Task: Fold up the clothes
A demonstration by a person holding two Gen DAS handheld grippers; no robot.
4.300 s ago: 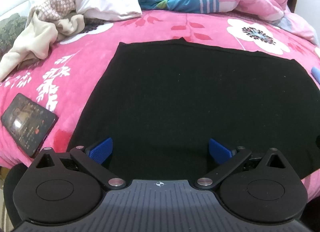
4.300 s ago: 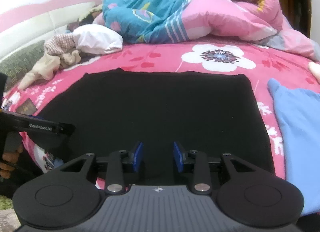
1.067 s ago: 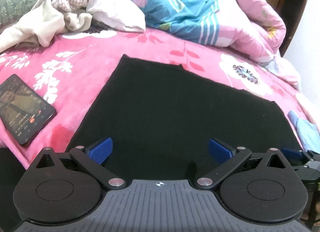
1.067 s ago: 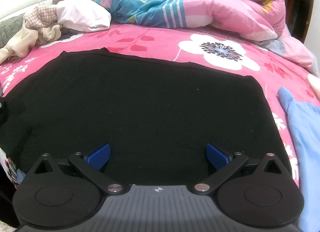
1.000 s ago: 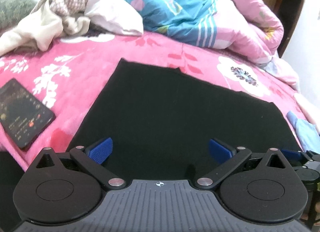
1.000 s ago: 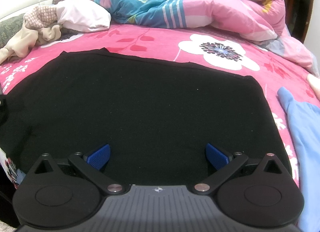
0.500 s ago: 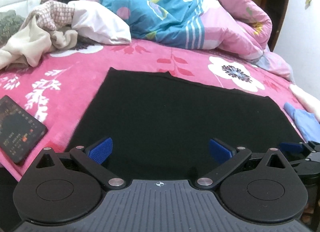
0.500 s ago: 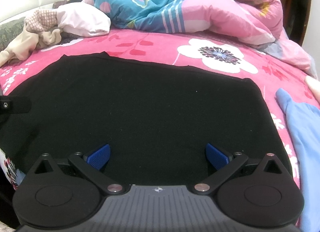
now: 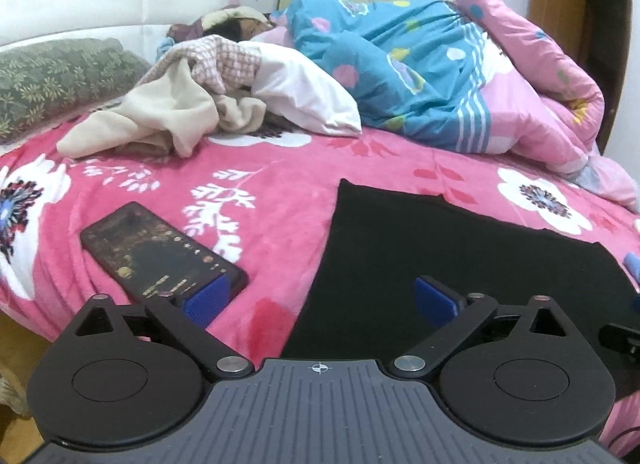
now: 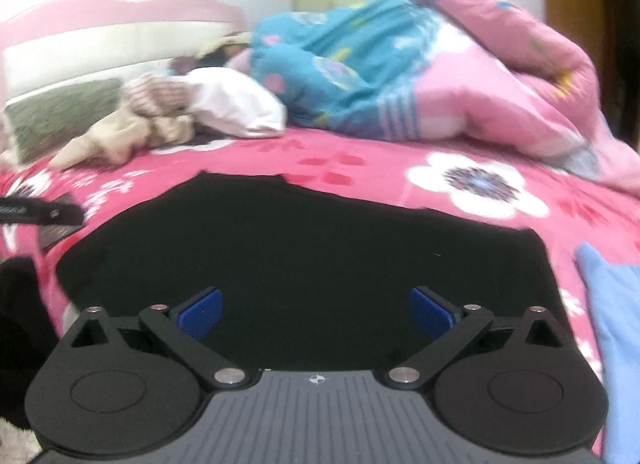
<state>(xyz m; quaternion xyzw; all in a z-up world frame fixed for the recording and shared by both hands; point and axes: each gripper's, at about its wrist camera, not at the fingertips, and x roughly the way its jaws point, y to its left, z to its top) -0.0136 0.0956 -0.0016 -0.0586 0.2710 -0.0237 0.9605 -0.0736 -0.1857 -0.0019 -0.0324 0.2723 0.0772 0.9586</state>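
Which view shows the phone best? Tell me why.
The left wrist view. There the phone lies whole and sharp on the pink floral blanket, screen up, left of the black garment. In the blurred right wrist view only a dark corner shows at the left edge, partly hidden behind the other gripper.

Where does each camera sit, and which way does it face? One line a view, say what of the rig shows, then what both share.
Left wrist: on the left tongs, looking forward and down across the bed; blue pads wide apart, nothing between them; phone at left, black garment at right.
Right wrist: on the right tongs, facing the garment's middle; pads apart, the other tool's tip at far left; blue cloth at right.
Shared: the black garment, pink blanket, quilt, headboard.
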